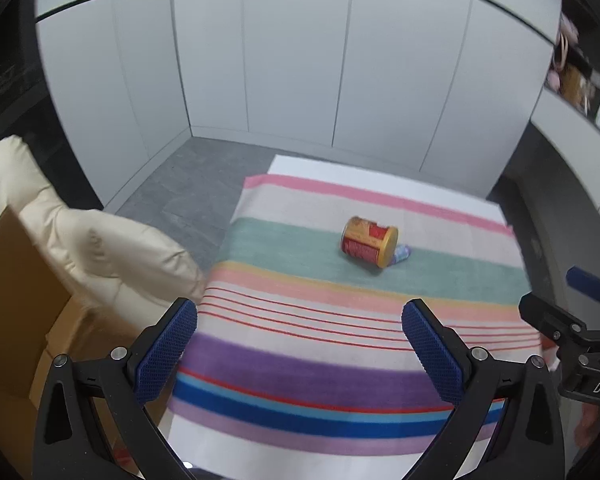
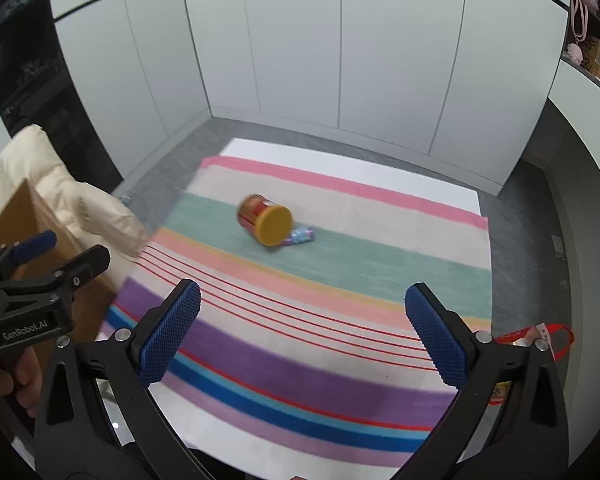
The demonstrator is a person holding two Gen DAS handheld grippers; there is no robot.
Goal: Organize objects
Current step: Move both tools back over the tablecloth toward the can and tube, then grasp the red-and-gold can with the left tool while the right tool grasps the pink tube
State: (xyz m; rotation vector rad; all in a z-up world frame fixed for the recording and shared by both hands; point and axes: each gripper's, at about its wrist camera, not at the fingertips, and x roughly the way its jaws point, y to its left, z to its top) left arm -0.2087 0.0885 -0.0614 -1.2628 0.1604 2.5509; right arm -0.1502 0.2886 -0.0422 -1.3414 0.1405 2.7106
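Lay tipped on its side on the green band of a striped cloth (image 1: pixel 300 360): a red-and-gold can (image 1: pixel 369 241), yellow lid toward the cameras. Touched the can's lid end, on the same band: a small blue-and-pink packet (image 1: pixel 402 254), too blurred to identify. Covered most of a white surface (image 1: pixel 380 176), the cloth, with grey floor (image 1: pixel 180 188) beyond.

Hovered above the cloth's near edge, well short of the can: left hand-held gripper (image 1: pixel 300 350), blue pads spread wide, nothing between them. Hung likewise alongside: right hand-held gripper (image 2: pixel 302 334), jaws equally wide apart and empty. Caught each other at the frame edges, both tools, a hand (image 2: pixel 4 380) wrapped around the left one's handle.

Stood off the surface's left side: a brown cardboard box (image 1: pixel 16 300), a cream padded jacket (image 1: pixel 80 236) draped over it. Showed at the cloth's right edge: a red ribbon loop (image 2: pixel 556 334). Closed the background: white cabinet panels (image 1: pixel 300 60).
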